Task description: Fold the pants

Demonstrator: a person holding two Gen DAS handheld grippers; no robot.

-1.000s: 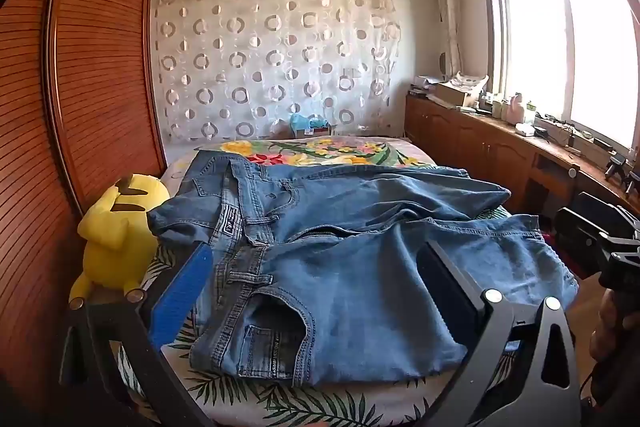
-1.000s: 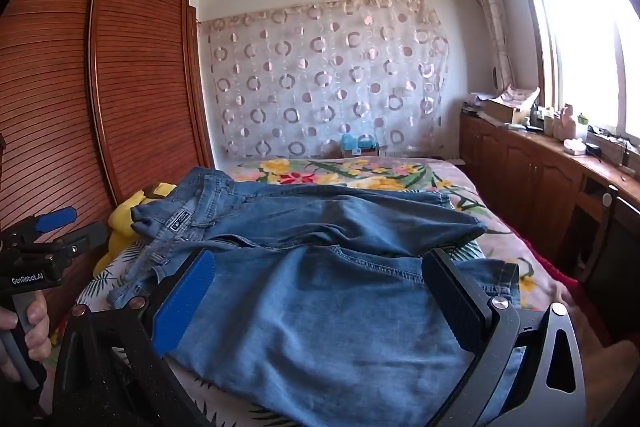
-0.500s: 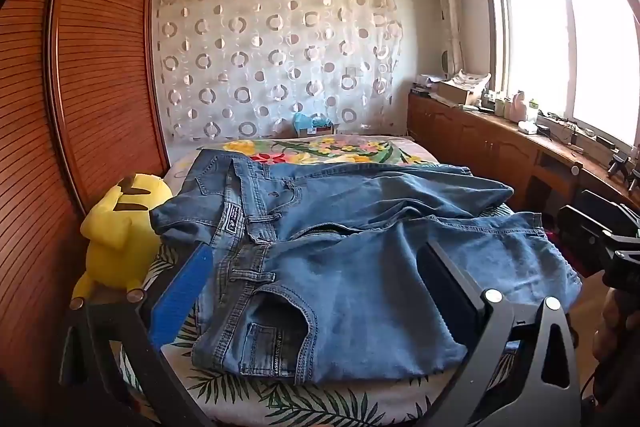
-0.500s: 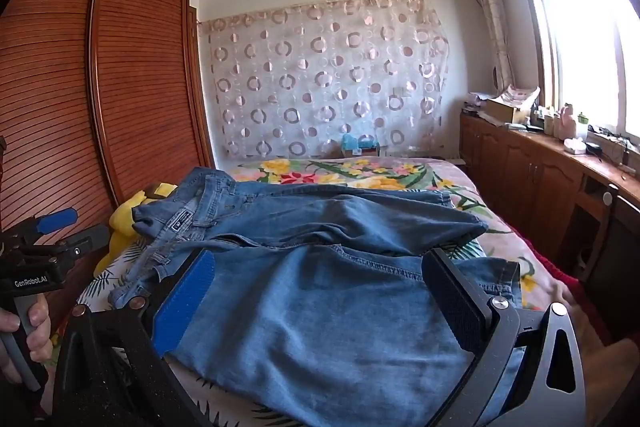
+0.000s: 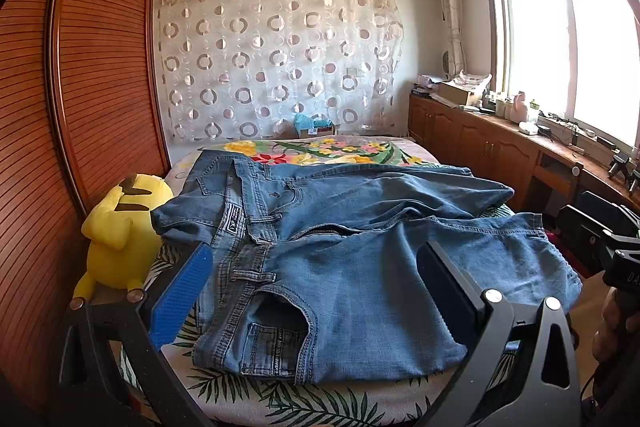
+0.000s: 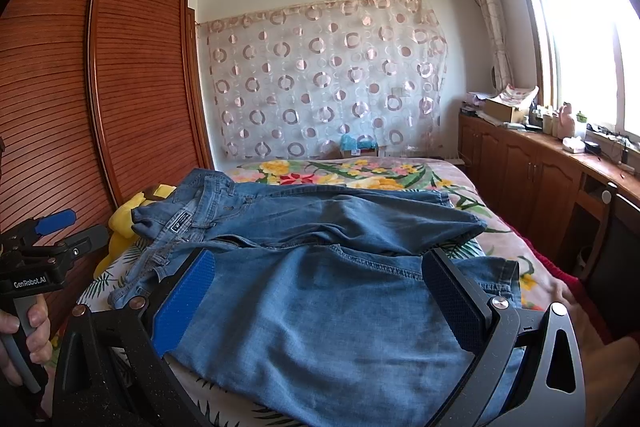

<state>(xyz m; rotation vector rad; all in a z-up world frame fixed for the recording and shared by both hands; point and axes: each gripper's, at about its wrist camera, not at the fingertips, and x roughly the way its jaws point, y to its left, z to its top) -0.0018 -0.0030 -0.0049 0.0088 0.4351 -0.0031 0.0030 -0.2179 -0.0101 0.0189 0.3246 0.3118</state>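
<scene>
- Jeans [image 5: 340,267] lie spread across the bed [image 5: 328,407], waistband toward the wardrobe [image 5: 92,87], legs running off toward the window [image 5: 568,39] side.
- The legs are doubled back, one hem near the bed's right edge, the other leg lying behind it, farther up the bed.
- Left gripper [image 5: 316,283] hangs over the near edge, jaws spread wide, nothing between them.
- In its view, the blue pad [image 5: 182,297] sits just outside the waistband end, and the dark finger [image 5: 448,283] is over the near leg; the pocket and waistband lie in the gap.
- Contact with the denim: cannot tell from here.
- Right gripper [image 6: 316,291] is wide open too, empty, poised over the leg end of the jeans [image 6: 320,287].
- Its blue pad [image 6: 184,303] frames the thigh area, its dark finger [image 6: 452,299] sits by the hem near the bed's right side.
- From the right view, the left gripper [image 6: 52,231] shows at far left, beside the bed, a hand [image 6: 24,331] wrapped on its grip.
- From the left view, the right gripper [image 5: 600,227] peeks in at far right, a hand [image 5: 612,323] below it.
- A yellow plush [image 5: 120,235] sits beside the waistband, against the wardrobe.
- Floral sheet [image 5: 320,151] shows bare beyond the jeans, toward the curtain [image 5: 276,59].
</scene>
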